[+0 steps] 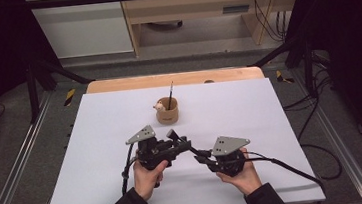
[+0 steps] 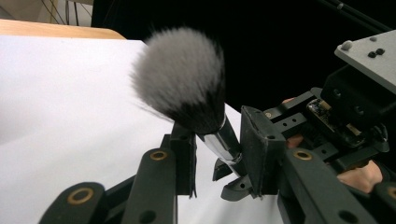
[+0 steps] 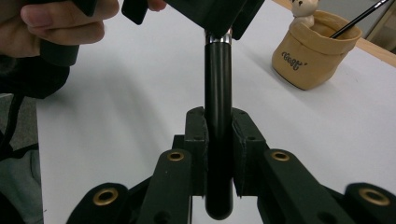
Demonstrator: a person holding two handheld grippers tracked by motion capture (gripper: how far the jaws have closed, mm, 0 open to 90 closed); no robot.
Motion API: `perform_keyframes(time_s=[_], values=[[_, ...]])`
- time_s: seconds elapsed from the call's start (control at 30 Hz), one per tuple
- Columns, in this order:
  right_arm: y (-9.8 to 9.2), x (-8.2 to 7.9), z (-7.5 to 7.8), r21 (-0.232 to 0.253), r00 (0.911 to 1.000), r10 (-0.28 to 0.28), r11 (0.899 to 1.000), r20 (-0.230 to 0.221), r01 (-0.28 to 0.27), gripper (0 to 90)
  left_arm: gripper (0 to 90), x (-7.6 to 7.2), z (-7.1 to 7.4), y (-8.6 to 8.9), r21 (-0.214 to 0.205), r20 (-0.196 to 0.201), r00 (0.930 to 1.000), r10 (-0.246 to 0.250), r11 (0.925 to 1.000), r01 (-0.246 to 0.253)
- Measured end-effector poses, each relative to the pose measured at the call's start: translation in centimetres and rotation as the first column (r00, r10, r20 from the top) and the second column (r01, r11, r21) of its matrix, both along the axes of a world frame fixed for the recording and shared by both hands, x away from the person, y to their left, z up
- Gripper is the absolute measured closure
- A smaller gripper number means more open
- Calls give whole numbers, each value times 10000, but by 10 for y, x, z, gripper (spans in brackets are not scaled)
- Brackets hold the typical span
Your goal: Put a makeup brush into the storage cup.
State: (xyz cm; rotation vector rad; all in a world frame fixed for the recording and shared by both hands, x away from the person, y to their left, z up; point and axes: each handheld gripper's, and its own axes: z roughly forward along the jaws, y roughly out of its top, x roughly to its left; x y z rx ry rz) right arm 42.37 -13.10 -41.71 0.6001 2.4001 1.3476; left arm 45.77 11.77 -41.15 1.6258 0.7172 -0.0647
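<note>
Near edge of the table (image 1: 102,190): both hands in from six o'clock, one hand-held gripper each, tips meeting just below table centre.

Right hand-held gripper (image 3: 218,154): clenched on the brush (image 3: 218,107), pads squeezing the black handle near its butt end. Handle runs straight away toward twelve o'clock in its own view, up to the chrome ferrule.

Left hand-held gripper (image 2: 217,149): jaws straddle the brush (image 2: 187,79) at the ferrule, just under the grey-white bristle head. Pads look beside the metal, a sliver of gap on at least one side; reads as not yet gripping. So the brush hangs above the table, carried by the right alone.

Step, as I judge it: hand-over, right to left, mid-transfer.

Farther, at twelve o'clock from the grippers: tan cup (image 1: 167,112), a thin brush (image 1: 170,94) leaning inside.

Next likely calls for the left to close firm on the ferrule before the right lets go; then the cup seems the destination.
</note>
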Motion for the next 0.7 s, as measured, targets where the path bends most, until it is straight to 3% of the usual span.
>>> perform_keyframes(time_s=[0.7], values=[[2,0,-3,-54,10000,56,10000,-6,-56,787,754,-4,2,-2,-240,106,9990,-431,9988,433]])
